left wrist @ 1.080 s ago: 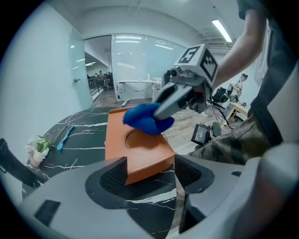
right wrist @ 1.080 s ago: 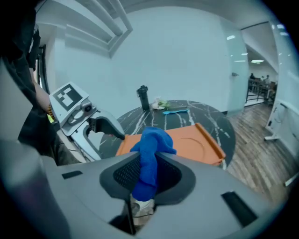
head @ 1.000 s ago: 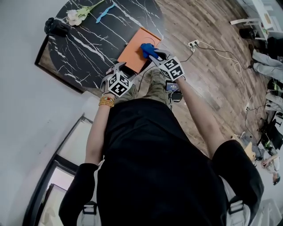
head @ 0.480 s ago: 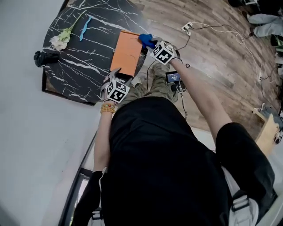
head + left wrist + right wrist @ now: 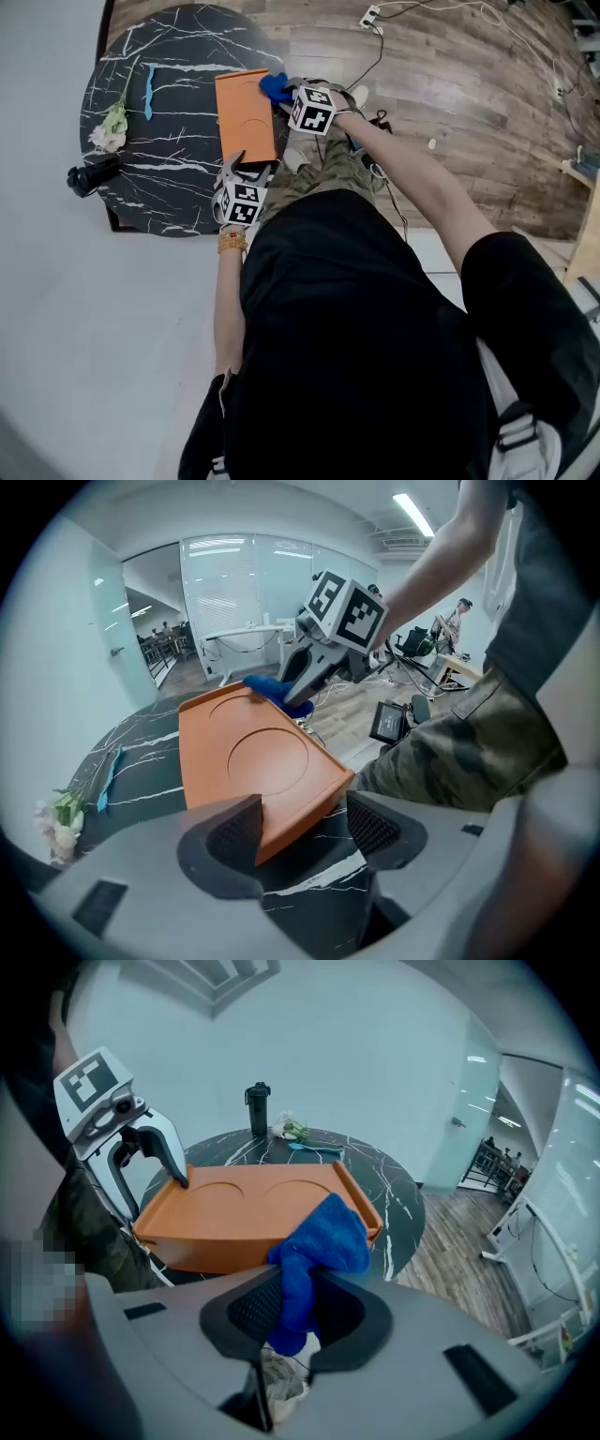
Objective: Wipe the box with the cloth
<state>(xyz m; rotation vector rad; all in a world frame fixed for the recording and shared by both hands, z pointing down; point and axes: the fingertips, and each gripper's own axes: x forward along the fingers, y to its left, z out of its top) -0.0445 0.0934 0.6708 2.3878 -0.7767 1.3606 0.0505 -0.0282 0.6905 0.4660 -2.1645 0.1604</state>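
Since the blue cloth (image 5: 323, 1237) is soft, thick and light, my right tongs (image 5: 295, 1312) need only a pinch. They are closed on a bunched fold of it, and a loose lobe spills out past the tips to do the wiping. That lobe hangs at the far end of the orange box (image 5: 244, 112). Whether it already touches the rim I cannot tell.

The box lies flat on the black marble bench (image 5: 178, 178), at the edge nearest me. It is shallow, with round recesses in its top face. I judge it stiff, smooth and fairly light. On polished stone it would likely skate away under a firm stroke, so it wants steadying.

My left tongs (image 5: 305, 822) are open and have just been closing. The box's near corner sits between the pads, the left one just beside the wall and the right one still apart, so nothing is clamped yet. That corner seems the sensible hold: it is rigid and clear of the faces to be wiped. I would squeeze it gently, since a thin wall might dent.
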